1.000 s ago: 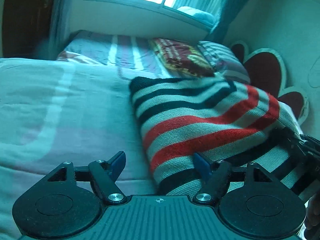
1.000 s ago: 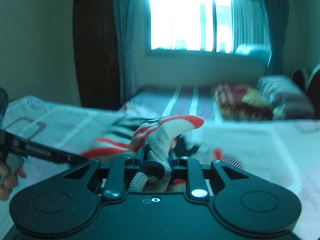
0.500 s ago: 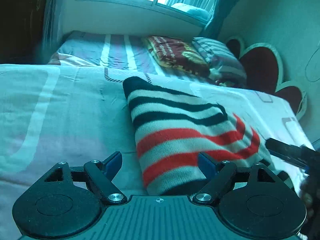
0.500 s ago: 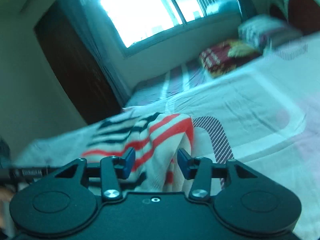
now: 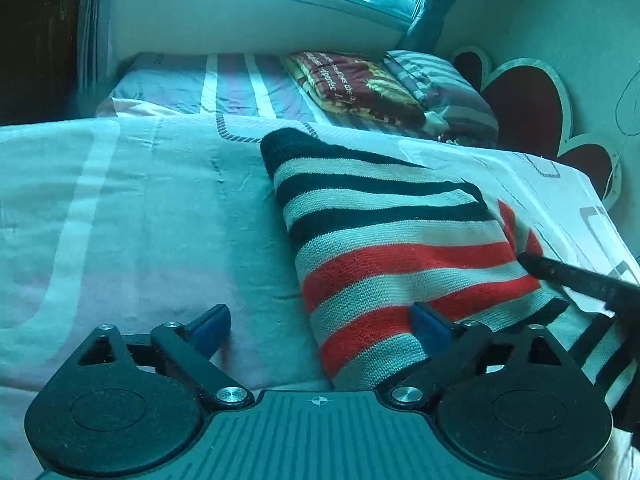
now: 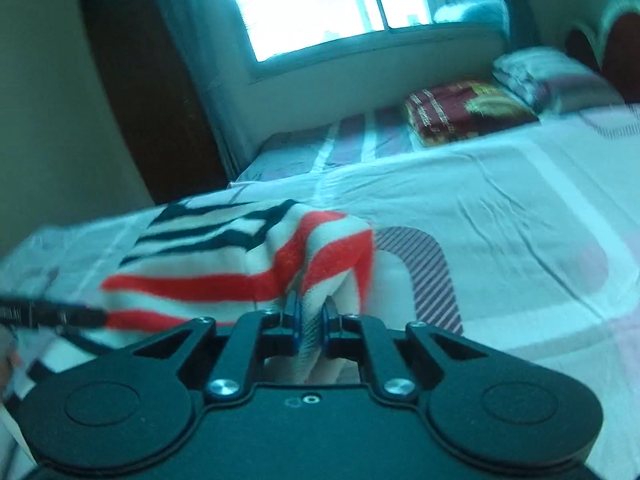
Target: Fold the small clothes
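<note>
A small knitted striped garment, with black, white and red stripes, lies folded on the bed sheet. My left gripper is open and low over its near left edge, with its right finger resting on the knit. My right gripper is shut on a raised fold of the same garment at its right edge. The right gripper also shows in the left wrist view at the garment's right side.
A dark red folded blanket and a striped pillow lie at the head of the bed. A heart-shaped headboard stands at the right. A window and a dark wardrobe are behind.
My right gripper let go of the garment, opened, then shut again on a fold at its right edge. The garment went from lifted to lying flat. My left gripper stayed open.
</note>
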`<state>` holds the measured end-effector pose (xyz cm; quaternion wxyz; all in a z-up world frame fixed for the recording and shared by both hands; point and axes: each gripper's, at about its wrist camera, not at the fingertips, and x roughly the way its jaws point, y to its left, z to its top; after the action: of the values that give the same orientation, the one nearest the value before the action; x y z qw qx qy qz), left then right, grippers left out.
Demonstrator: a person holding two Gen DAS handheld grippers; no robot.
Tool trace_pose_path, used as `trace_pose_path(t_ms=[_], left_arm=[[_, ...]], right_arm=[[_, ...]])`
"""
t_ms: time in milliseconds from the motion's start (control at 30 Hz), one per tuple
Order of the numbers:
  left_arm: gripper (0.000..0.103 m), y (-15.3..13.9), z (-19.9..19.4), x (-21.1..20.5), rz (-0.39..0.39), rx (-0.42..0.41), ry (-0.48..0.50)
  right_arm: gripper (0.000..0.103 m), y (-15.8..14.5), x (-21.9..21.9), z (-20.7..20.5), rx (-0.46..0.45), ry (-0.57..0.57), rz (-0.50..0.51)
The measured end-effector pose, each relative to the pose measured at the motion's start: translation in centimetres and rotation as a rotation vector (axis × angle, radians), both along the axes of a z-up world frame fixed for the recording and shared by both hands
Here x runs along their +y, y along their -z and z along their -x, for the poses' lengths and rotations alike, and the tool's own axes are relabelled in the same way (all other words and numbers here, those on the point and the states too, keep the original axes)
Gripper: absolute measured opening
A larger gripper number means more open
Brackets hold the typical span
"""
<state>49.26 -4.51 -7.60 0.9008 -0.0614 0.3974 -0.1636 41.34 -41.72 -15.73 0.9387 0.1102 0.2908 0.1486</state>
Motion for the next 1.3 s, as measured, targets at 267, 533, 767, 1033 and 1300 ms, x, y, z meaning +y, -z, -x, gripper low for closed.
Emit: trace_pose_path(t_ms=[267,533,767,1033,1300], left_arm=[[0.086,-2.0,5.9,2.1,0.111,-0.047,0.005],[0.087,0.5,9.1,2.2,0.145,-0.019,-0.004],[0.086,1.0,10.8,2.8,0.125,-0.031,0.025],[0.087,1.7,11.5,2.9,0.091,-0.080,0.049],[0.087,0.6,12.6,3.9,0.100,-0.127,0.052]], right_arm=[[0.047,-2.6,-2.2,7.9,0.065,0.006,-0.148],[0.010,-0.3,-2.8,11.2,0.094,0.028,-0.289],[0.007,0.5,-3.5,12.1,0.097,0.024,-0.303],[0.003,4.1,-5.1,12.0,0.109,0.015,-0.425],[0.019,2.4,-5.3,13.3,0.097,-0.002,-0.420]])
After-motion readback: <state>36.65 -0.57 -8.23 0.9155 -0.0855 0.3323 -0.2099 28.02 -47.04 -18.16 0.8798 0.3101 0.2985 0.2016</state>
